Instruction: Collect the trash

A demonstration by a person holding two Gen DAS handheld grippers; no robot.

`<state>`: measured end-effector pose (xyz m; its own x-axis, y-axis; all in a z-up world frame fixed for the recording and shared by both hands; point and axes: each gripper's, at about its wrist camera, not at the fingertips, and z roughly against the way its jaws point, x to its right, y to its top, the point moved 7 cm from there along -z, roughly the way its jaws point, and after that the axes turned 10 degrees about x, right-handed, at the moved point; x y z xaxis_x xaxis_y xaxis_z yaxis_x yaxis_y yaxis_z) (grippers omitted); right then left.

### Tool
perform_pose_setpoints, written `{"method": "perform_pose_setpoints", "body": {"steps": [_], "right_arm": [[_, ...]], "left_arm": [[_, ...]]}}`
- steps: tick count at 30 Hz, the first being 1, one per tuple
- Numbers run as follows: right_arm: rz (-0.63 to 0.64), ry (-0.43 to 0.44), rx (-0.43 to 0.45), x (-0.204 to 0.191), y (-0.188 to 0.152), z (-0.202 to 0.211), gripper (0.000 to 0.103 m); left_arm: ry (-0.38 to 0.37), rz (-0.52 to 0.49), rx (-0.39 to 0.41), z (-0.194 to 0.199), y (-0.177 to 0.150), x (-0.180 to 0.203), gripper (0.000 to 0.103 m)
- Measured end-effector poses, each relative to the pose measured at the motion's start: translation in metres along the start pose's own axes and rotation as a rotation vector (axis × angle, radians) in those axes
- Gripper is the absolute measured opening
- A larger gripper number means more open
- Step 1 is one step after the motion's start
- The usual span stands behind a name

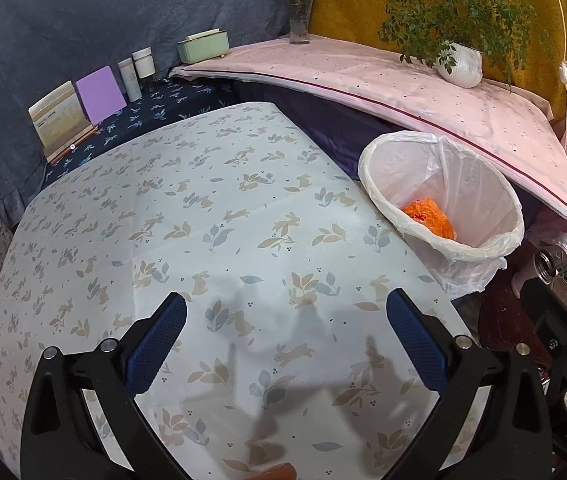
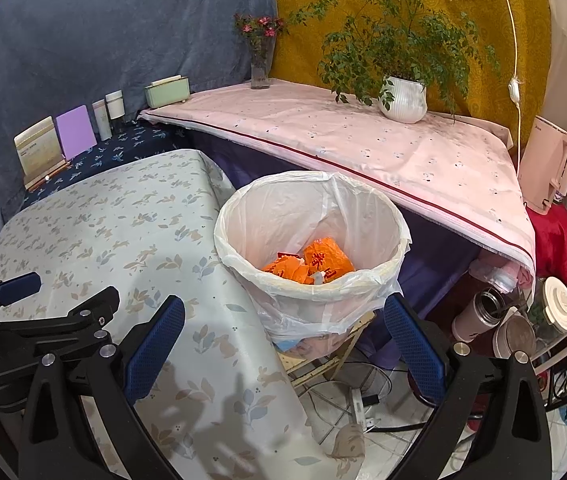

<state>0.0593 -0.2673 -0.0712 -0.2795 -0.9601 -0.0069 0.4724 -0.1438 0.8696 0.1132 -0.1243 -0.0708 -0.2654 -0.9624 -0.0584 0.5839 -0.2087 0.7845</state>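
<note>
A white bin lined with a clear bag stands off the table's right edge; it also shows in the left wrist view. Crumpled orange trash lies inside it, seen also in the left wrist view. My left gripper is open and empty above the rabbit-print tablecloth. My right gripper is open and empty, just in front of the bin. An orange sliver shows at the bottom edge of the left wrist view.
A pink-covered shelf behind the bin holds a potted plant, a flower vase and a green box. Cards and bottles stand at the back left. Flasks and cables crowd the floor at right.
</note>
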Motion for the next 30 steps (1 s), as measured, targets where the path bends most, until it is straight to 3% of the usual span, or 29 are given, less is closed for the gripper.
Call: {"method": "perform_pose_setpoints", "body": {"steps": [30], "right_arm": [[0.001,-0.008,-0.019,0.002,0.000,-0.023,0.096]], "left_arm": [[0.031,0.009,-0.002,-0.020,0.007,-0.002,0.096]]}}
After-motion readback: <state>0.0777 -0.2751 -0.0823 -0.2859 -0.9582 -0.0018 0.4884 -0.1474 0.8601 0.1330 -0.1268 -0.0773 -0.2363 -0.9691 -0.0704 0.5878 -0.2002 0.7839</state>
